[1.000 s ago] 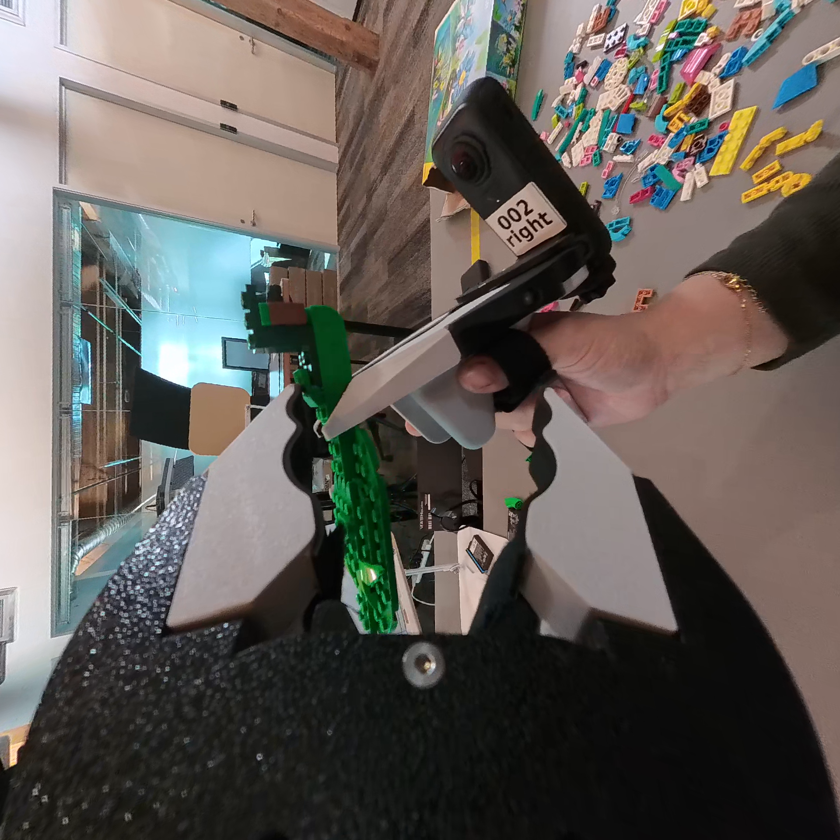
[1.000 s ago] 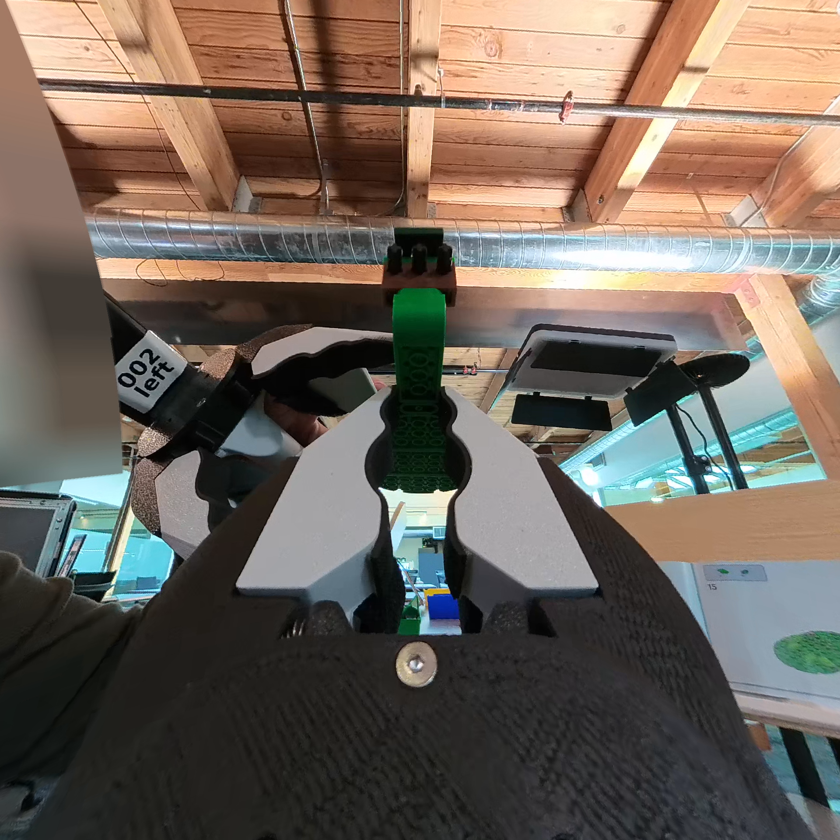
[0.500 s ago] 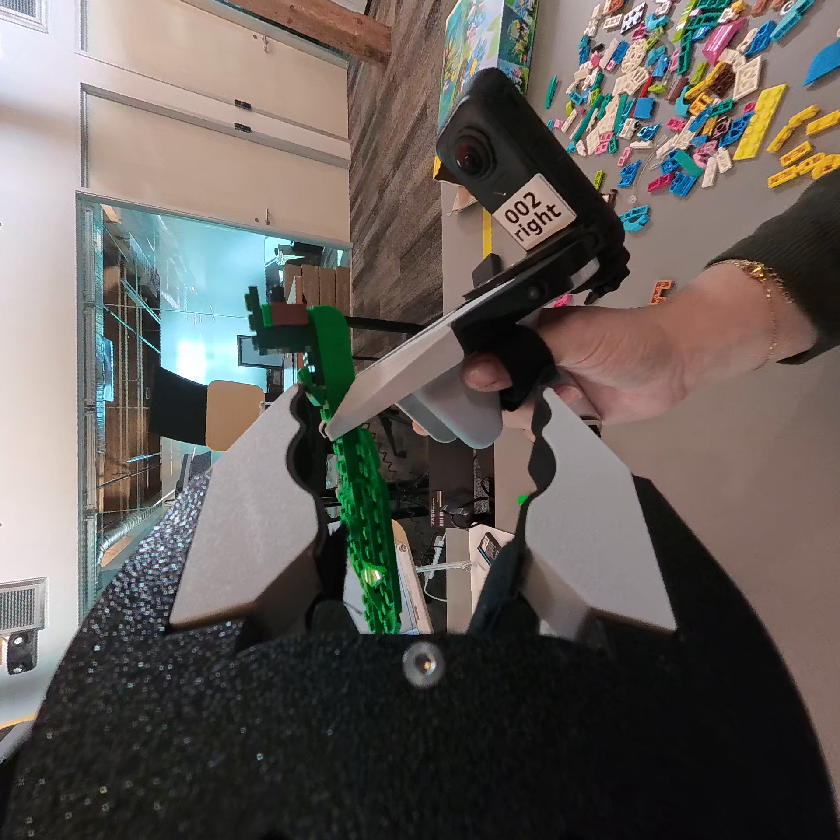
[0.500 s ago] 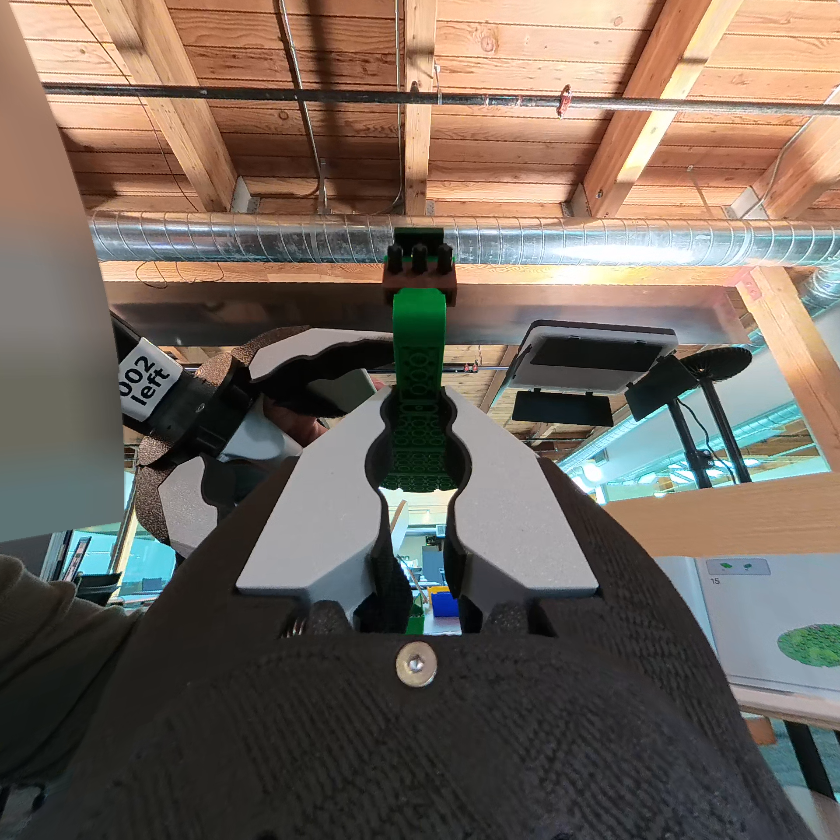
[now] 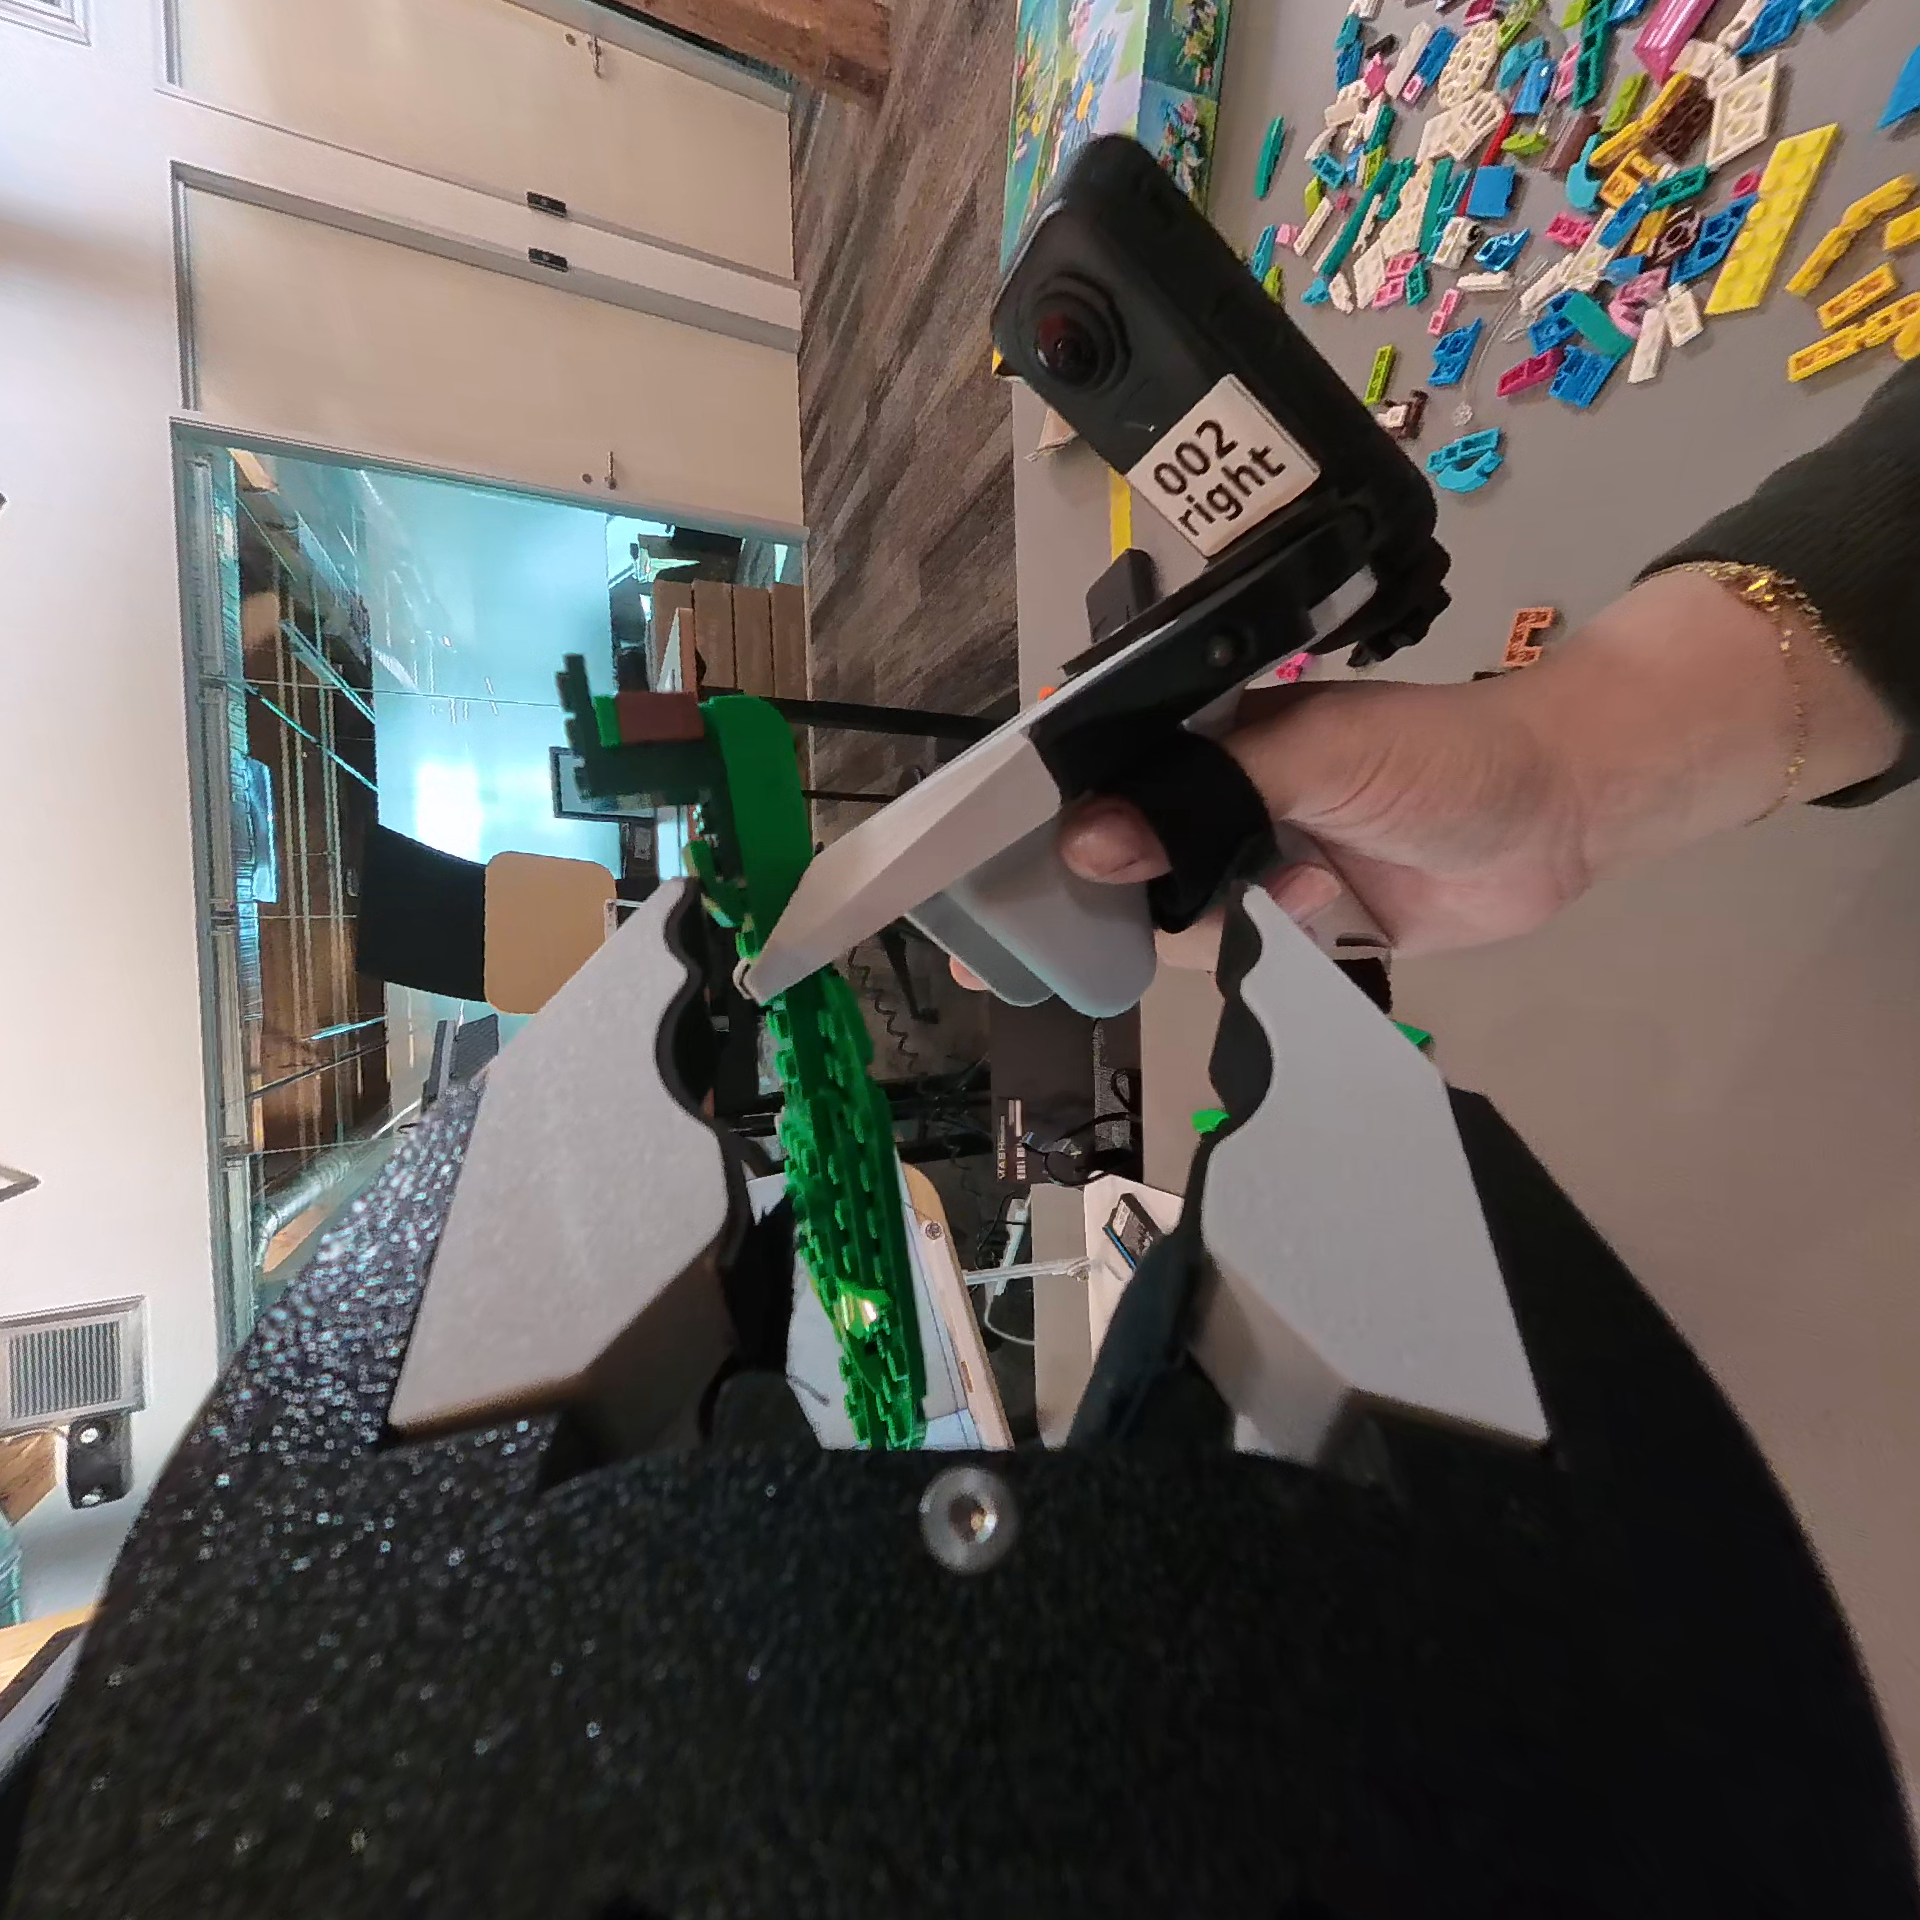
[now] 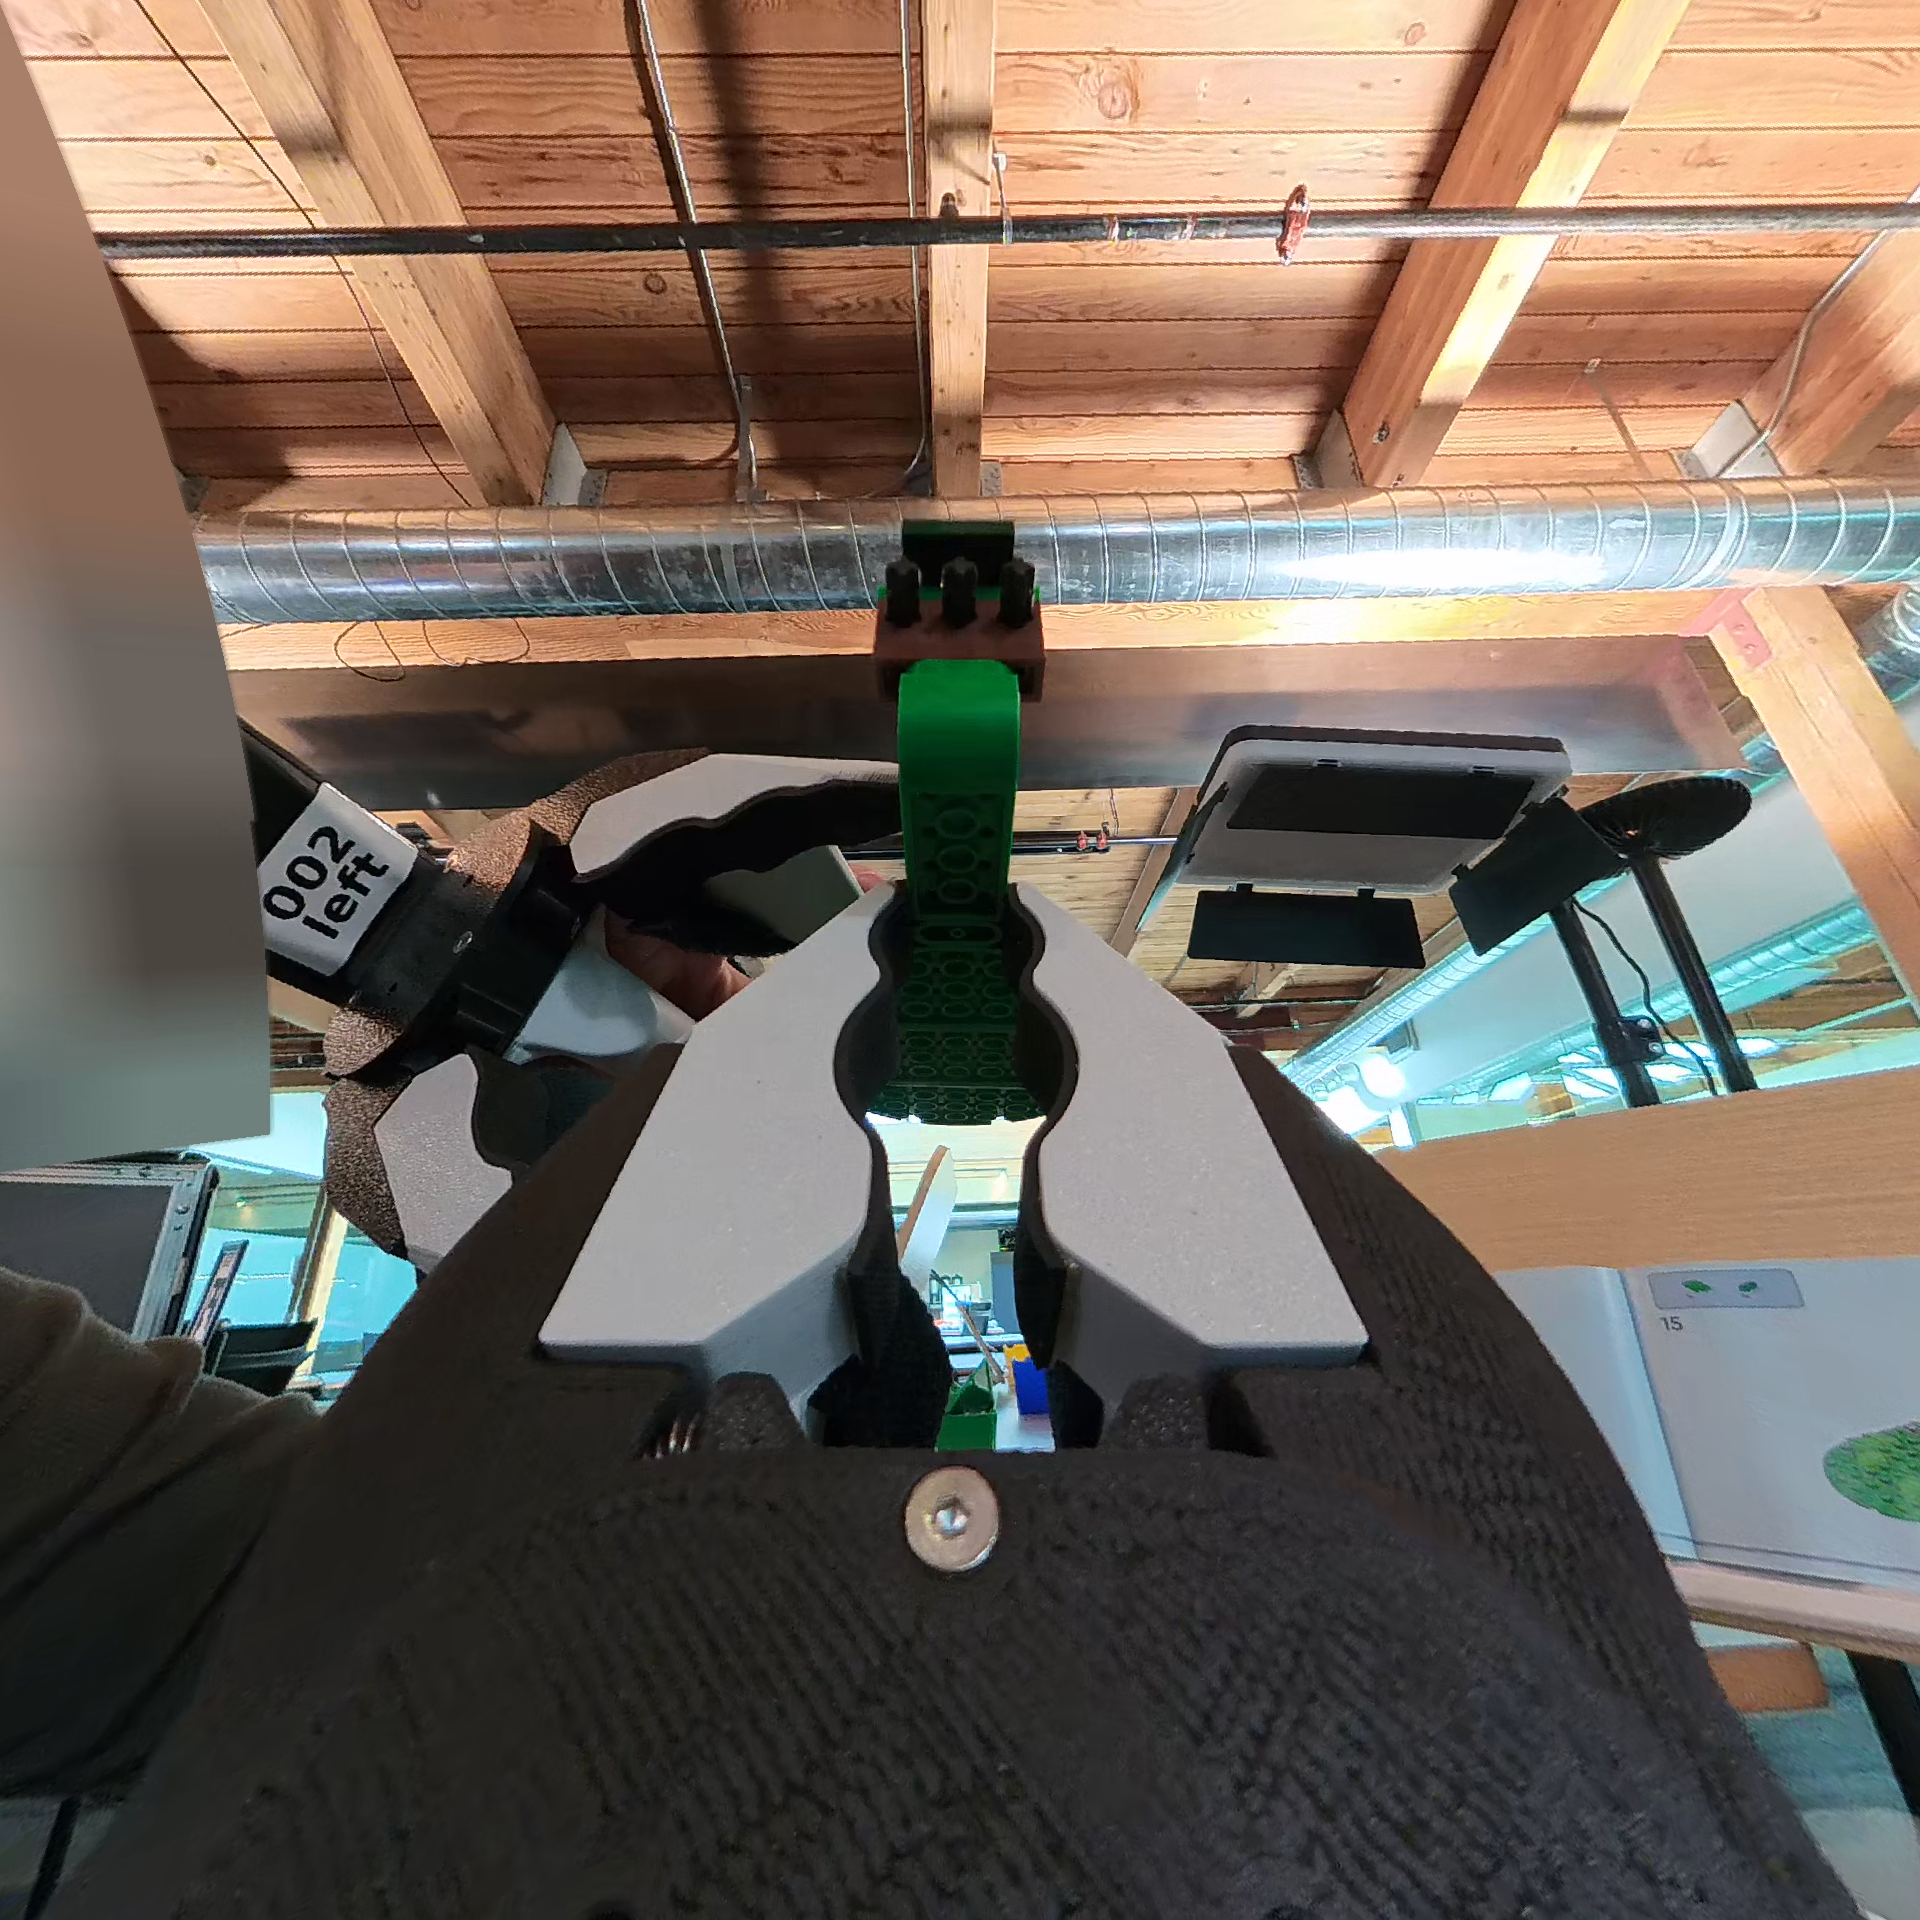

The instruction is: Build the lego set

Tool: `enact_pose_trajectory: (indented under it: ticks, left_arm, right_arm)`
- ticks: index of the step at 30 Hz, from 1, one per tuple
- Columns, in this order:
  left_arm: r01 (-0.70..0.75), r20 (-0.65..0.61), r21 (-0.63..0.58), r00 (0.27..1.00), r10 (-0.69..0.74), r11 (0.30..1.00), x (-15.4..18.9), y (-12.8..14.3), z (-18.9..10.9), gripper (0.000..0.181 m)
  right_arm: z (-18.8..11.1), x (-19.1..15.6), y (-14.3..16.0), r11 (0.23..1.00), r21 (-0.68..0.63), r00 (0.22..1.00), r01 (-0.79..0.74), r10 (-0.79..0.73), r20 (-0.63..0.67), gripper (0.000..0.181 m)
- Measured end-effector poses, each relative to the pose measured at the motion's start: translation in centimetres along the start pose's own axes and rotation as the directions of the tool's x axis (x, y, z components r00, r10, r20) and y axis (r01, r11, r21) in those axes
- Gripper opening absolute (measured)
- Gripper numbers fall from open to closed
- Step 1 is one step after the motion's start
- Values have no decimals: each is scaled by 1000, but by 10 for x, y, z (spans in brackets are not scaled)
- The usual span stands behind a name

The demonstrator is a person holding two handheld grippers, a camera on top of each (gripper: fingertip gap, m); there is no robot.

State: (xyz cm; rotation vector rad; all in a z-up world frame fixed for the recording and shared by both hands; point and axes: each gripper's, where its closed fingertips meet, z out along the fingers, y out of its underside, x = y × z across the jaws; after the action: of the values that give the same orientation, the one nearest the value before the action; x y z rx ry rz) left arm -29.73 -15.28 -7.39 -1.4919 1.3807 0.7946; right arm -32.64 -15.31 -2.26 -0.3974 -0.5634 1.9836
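A green studded lego plate (image 5: 831, 1143) stands edge-on, with a brown brick (image 5: 655, 717) and dark green pieces at its far end. My right gripper (image 6: 956, 904) is shut on the green plate (image 6: 956, 831) and holds it up in the air. In the left wrist view its closed tip (image 5: 764, 971) pinches the plate's edge. My left gripper (image 5: 961, 904) is open wide around the plate. The plate lies close to its left finger (image 5: 582, 1143); I cannot tell if they touch. The open left gripper also shows in the right wrist view (image 6: 582, 935).
Many loose coloured lego pieces (image 5: 1558, 208) lie on the grey table (image 5: 1662, 1091) beside the set's box (image 5: 1122, 94). A person's hand (image 5: 1455, 790) holds the right gripper. An open instruction booklet (image 6: 1766, 1434) is at lower right.
Both grippers have drifted only slightly. The right stays shut on the green plate and the left stays open around it.
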Motion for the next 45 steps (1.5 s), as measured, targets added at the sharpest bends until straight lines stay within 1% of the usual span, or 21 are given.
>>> enact_pose_trajectory:
  ticks: [8, 23, 36, 38, 41, 43, 45]
  left_arm:
    - [-3, 14, 10, 1000, 3, 1000, 0, -1, 1, 96]
    - [-7, 11, -27, 1000, 8, 1000, 1, 2, 9, 102]
    - [4, 13, -20, 1000, -3, 1000, 3, 2, 9, 107]
    - [10, 38, -23, 999, -9, 1000, 0, 4, 7, 108]
    - [41, 122, -12, 992, -40, 999, -11, 9, -3, 110]
    - [77, 193, 23, 978, -80, 997, -19, 11, -14, 110]
    - [108, 276, 85, 953, -127, 991, -27, 12, -28, 110]
  right_arm:
    - [-1, 4, -2, 999, 21, 999, -34, 34, -9, 14]
    - [-3, 6, -2, 999, 25, 999, -40, 41, -21, 14]
    - [-1, -1, -4, 998, 41, 998, -52, 53, -32, 14]
    - [-1, -1, -5, 997, 46, 998, -55, 56, -33, 14]
    - [-5, 2, -10, 996, 59, 997, -65, 67, -36, 14]
    - [-6, 4, -14, 994, 72, 996, -80, 83, -37, 14]
    - [-7, 6, -18, 991, 86, 994, -101, 104, -33, 15]
